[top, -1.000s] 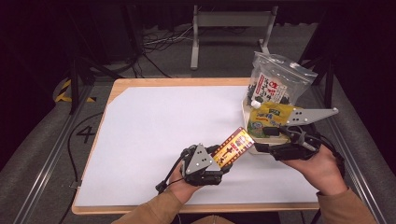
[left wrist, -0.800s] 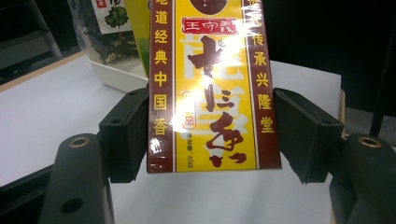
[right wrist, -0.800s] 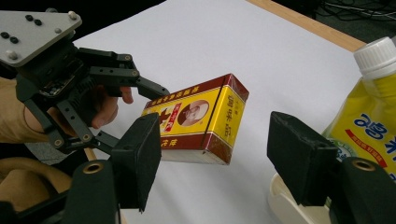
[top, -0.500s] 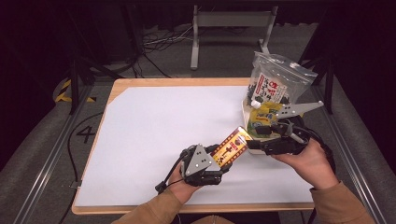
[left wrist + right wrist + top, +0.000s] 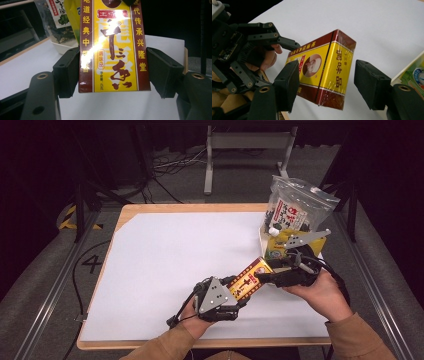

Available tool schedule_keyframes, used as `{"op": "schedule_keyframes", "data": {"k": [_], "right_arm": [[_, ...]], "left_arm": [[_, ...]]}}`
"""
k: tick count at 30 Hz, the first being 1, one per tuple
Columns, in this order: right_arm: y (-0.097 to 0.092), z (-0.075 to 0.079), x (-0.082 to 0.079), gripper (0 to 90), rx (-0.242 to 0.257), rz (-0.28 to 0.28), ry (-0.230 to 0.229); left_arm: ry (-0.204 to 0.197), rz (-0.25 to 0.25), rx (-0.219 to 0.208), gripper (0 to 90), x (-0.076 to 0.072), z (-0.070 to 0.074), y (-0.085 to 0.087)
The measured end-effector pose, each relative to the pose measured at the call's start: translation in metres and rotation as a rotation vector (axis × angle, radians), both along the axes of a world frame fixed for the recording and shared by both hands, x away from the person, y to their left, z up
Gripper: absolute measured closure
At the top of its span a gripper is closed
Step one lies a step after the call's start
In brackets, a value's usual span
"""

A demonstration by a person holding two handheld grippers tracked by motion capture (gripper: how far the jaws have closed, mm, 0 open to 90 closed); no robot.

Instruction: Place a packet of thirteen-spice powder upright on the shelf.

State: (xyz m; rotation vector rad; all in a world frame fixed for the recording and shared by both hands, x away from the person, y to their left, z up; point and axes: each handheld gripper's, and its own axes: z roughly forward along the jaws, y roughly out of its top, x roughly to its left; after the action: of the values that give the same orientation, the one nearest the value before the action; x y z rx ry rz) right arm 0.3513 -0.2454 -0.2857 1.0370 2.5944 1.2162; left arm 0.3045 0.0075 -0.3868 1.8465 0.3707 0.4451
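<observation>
1. Two grippers meet at one yellow-and-maroon seasoning box (image 5: 250, 281), which is lifted off the white table (image 5: 165, 265) near its front edge, right of centre.
2. Left gripper (image 5: 238, 301) pinches the box's near end, both black pads pressed against its maroon sides in the left gripper view (image 5: 107, 45); compared with a second ago, this hand and the box sit in the same spot.
3. Right gripper (image 5: 265, 278) was back beside the white tray (image 5: 261, 238) a second ago; now it has come across to the box's far end.
4. Its jaws have just been closing, and the box's end (image 5: 324, 67) stands between them. The left-hand pad overlaps the box's edge, though contact can't be confirmed; the other pad stands clear, with white table showing in the gap.
5. Behind, at the table's far right corner, the tray holds a yellow pouch (image 5: 280, 242) and a clear snack bag (image 5: 295, 207), as before.
</observation>
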Motion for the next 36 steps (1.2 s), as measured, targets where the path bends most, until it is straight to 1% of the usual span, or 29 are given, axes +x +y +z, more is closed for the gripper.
{"op": "schedule_keyframes", "data": {"k": [6, 8, 9, 11, 13, 14, 17, 22, 23, 28, 29, 32, 34, 35, 36], "right_arm": [[0.002, -0.001, 0.0, 41.7, 0.004, 0.017, 0.024], [0.004, -0.002, 0.0, 43.6, 0.006, 0.023, 0.05], [0.005, -0.002, -0.001, 44.2, 0.004, 0.021, 0.052], [0.005, -0.001, -0.002, 49.1, 0.008, 0.017, 0.057], [0.004, 0.002, -0.001, 54.2, 0.02, 0.012, 0.081], [0.005, 0.003, -0.001, 56.2, 0.028, 0.016, 0.092], [0.006, 0.005, -0.001, 58.1, 0.029, 0.018, 0.101], [0.01, 0.008, -0.004, 61.5, 0.017, 0.023, 0.097], [0.01, 0.008, -0.004, 62.2, 0.017, 0.025, 0.099], [0.013, 0.01, -0.007, 65.6, 0.022, 0.037, 0.091], [0.013, 0.011, -0.007, 66.4, 0.025, 0.041, 0.09], [0.014, 0.013, -0.009, 67.5, 0.038, 0.065, 0.087], [0.014, 0.015, -0.01, 67.8, 0.029, 0.074, 0.071], [0.014, 0.016, -0.011, 67.8, 0.027, 0.076, 0.063], [0.013, 0.017, -0.012, 67.8, 0.029, 0.074, 0.055]], "left_arm": [[-0.006, 0.009, -0.009, 32.1, -0.001, 0.0, -0.001], [-0.014, 0.009, -0.004, 32.1, -0.001, 0.0, 0.0], [-0.015, 0.008, 0.0, 32.0, -0.001, -0.001, -0.001], [-0.007, 0.007, 0.016, 32.2, 0.001, -0.002, -0.002], [0.013, 0.006, 0.028, 32.3, 0.001, -0.002, -0.003], [0.013, 0.006, 0.028, 32.4, 0.001, -0.002, -0.003], [0.016, 0.007, 0.04, 32.4, 0.002, -0.002, -0.004], [0.016, 0.014, 0.056, 32.1, 0.001, -0.002, -0.005], [0.012, 0.014, 0.068, 31.9, 0.001, -0.002, -0.005], [0.012, 0.019, 0.07, 29.4, 0.001, -0.002, -0.006], [0.016, 0.018, 0.061, 29.4, 0.001, -0.002, -0.006], [0.02, -0.004, 0.059, 27.8, 0.002, -0.001, -0.004], [0.049, -0.024, 0.051, 25.6, 0.004, 0.0, -0.003], [0.049, -0.026, 0.057, 22.8, 0.005, 0.0, -0.002], [0.053, -0.027, 0.056, 21.8, 0.006, 0.0, -0.002]]}}
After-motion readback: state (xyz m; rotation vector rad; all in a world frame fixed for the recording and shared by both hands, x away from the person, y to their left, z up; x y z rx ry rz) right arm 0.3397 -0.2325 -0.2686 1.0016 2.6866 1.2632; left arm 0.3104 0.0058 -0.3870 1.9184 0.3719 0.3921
